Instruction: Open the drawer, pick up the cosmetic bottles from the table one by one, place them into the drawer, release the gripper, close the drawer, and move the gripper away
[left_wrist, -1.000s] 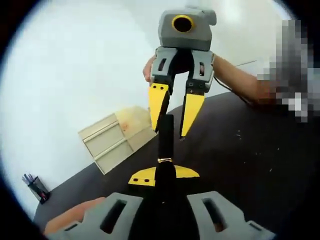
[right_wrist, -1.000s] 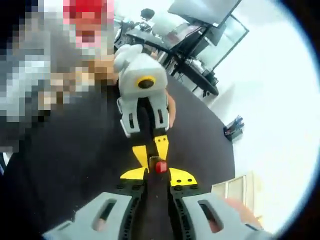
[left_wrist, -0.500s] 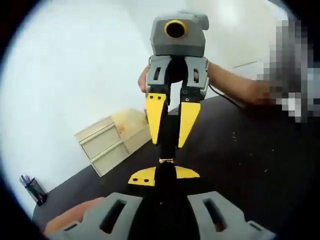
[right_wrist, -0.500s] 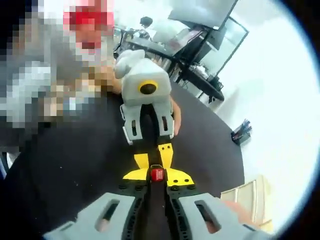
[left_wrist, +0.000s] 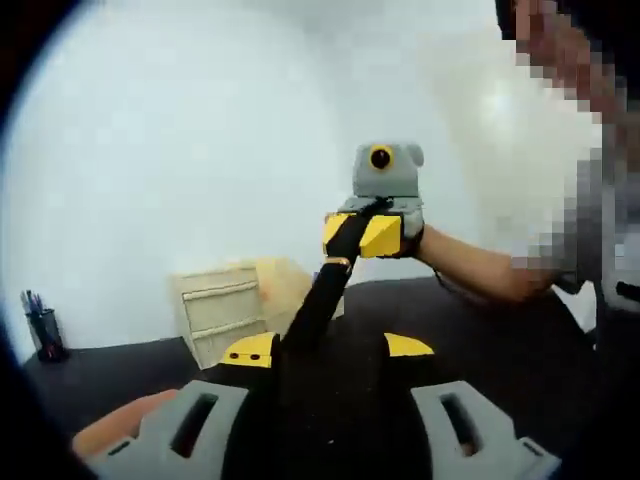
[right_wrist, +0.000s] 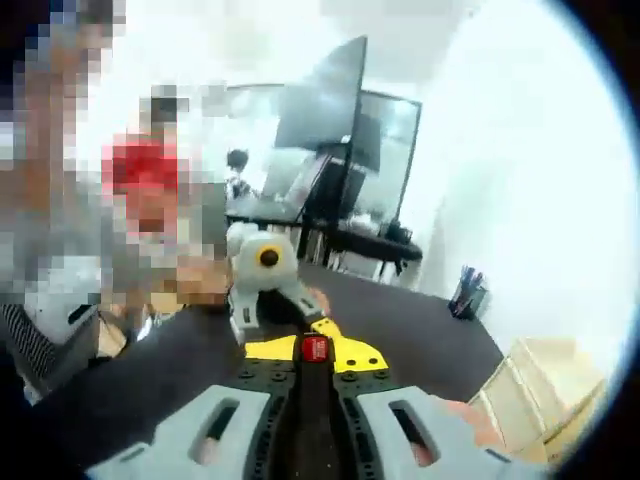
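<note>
A slim black cosmetic bottle (left_wrist: 318, 295) with a gold ring hangs in the air above the black table (left_wrist: 520, 350). In the left gripper view it slants between my two grippers. My right gripper (left_wrist: 362, 235) is shut on its far end. In the right gripper view that gripper (right_wrist: 314, 352) clamps the bottle's red-tipped end (right_wrist: 315, 348) between its yellow jaws. My left gripper (left_wrist: 329, 347) is open, its yellow tips spread wide, and the bottle's near end lies close to the left tip. The left gripper (right_wrist: 298, 322) faces me from just beyond the bottle.
A pale wooden drawer cabinet (left_wrist: 225, 310) (right_wrist: 545, 390) stands on the table with its drawers shut. A pen holder (left_wrist: 40, 330) (right_wrist: 467, 293) stands near the table's edge. A person's forearm (left_wrist: 470, 270) reaches in from the right. Desks and a monitor (right_wrist: 320, 110) lie behind.
My left gripper's jaws have spread apart and let go of the bottle. The right gripper has closed on the bottle's far end and drawn away. Both views have tilted upward.
</note>
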